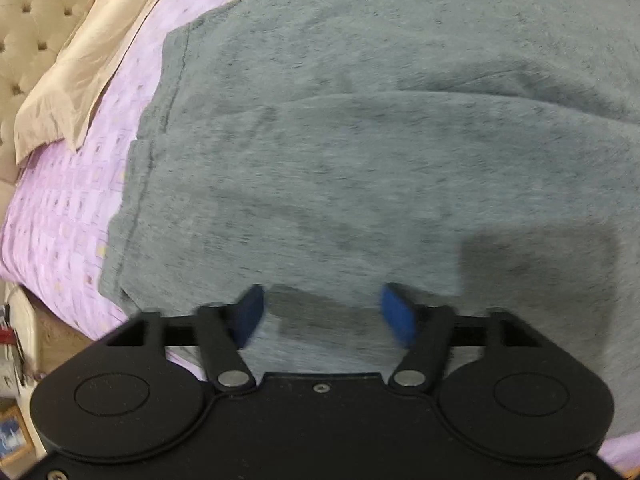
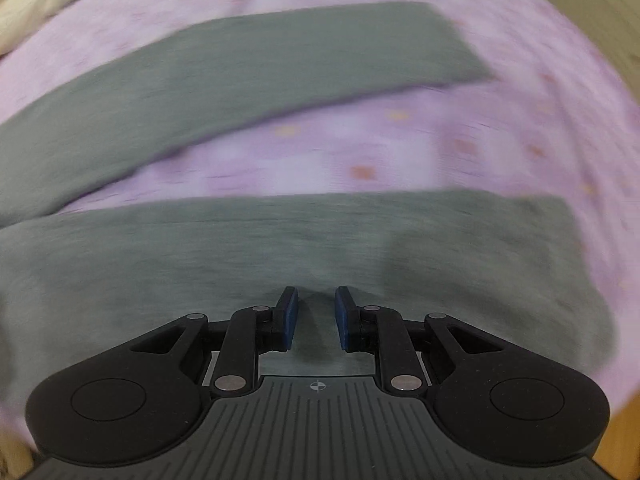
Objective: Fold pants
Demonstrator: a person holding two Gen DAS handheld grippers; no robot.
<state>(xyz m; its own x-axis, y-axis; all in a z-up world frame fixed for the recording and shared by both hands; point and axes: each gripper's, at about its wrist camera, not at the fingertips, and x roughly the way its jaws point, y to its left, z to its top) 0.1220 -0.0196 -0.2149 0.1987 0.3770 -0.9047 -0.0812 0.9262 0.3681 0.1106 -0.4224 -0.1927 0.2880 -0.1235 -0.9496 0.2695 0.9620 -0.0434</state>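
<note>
Right now my left gripper [image 1: 322,314] hangs with its blue pads spread wide and nothing between them, over the waist end of the grey knit pants [image 1: 360,140] filling the frame on the lilac patterned bedspread [image 1: 60,216]. My right gripper [image 2: 316,318] is released too, narrowly parted above the lower-frame pant leg [image 2: 280,248]; a beige satin cloth [image 1: 92,56] lies upper left
</note>
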